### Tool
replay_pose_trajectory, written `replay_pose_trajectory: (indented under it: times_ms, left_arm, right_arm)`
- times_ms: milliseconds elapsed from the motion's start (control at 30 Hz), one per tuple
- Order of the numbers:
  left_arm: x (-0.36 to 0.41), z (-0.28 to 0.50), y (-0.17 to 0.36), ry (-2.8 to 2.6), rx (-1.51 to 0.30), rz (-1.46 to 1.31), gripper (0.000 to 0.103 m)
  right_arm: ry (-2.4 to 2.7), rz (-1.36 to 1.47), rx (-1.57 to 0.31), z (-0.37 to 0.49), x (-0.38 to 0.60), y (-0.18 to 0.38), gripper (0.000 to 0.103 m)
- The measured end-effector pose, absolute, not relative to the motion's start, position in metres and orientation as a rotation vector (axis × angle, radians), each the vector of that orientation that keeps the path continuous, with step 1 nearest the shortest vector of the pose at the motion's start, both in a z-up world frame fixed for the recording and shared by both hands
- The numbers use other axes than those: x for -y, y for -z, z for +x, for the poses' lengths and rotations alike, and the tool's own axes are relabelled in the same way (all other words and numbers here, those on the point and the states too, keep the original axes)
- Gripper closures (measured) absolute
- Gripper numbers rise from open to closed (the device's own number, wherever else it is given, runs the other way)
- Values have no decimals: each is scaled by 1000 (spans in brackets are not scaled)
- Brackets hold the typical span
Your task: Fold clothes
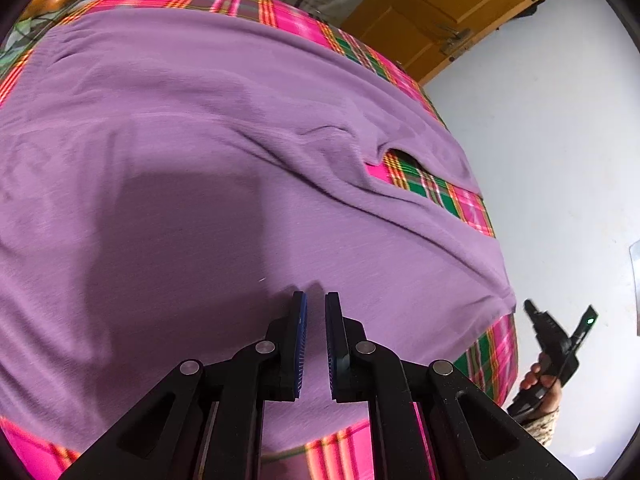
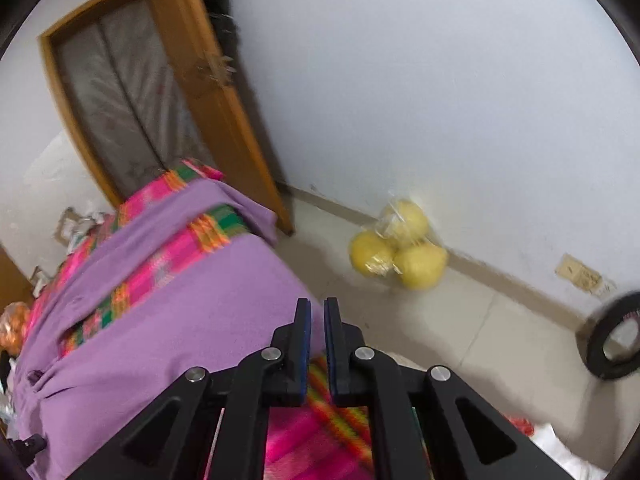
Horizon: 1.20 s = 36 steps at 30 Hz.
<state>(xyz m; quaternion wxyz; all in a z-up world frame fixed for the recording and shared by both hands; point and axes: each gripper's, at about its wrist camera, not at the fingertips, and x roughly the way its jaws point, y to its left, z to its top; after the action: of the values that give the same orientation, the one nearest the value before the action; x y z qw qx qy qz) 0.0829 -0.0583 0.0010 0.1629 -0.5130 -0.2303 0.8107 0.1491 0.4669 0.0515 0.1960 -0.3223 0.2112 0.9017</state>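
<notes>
Both wrist views close above shared purple garment (image 1: pixel 240 160), right angled floorward.

a surface covered with a pink, green and yellow plaid cloth (image 1: pixel 468 196) carries a purple garment (image 1: pixel 192 152) spread nearly flat across most of it.
</notes>
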Motion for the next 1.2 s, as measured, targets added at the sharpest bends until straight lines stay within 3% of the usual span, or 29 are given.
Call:
replay_pose_trajectory:
  times_ms: [167, 367, 833, 1100, 1133, 1167, 1200]
  left_arm:
    - [68, 91, 2, -2307, 701, -1460, 94]
    - [71, 94, 2, -2311, 718, -1451, 94]
    - [76, 93, 7, -2283, 747, -1418, 94]
    - [83, 90, 12, -2248, 778, -1389, 94]
    - [84, 91, 12, -2244, 781, -1386, 94]
    - [85, 92, 13, -2240, 784, -1383, 94]
    - [85, 92, 13, -2237, 788, -1379, 94]
  right_arm:
    - [-2741, -951, -541, 118, -422, -65, 92]
    - [-3045, -1221, -379, 65, -337, -60, 73]
    - [-3271, -1614, 210, 5, -189, -37, 62]
    - [-3287, -1691, 285, -3, -169, -28, 60]
    - [-3282, -1689, 285, -3, -169, -28, 62]
    - [-3281, -1686, 271, -4, -169, -29, 77]
    - [-3281, -1679, 256, -6, -169, -30, 100]
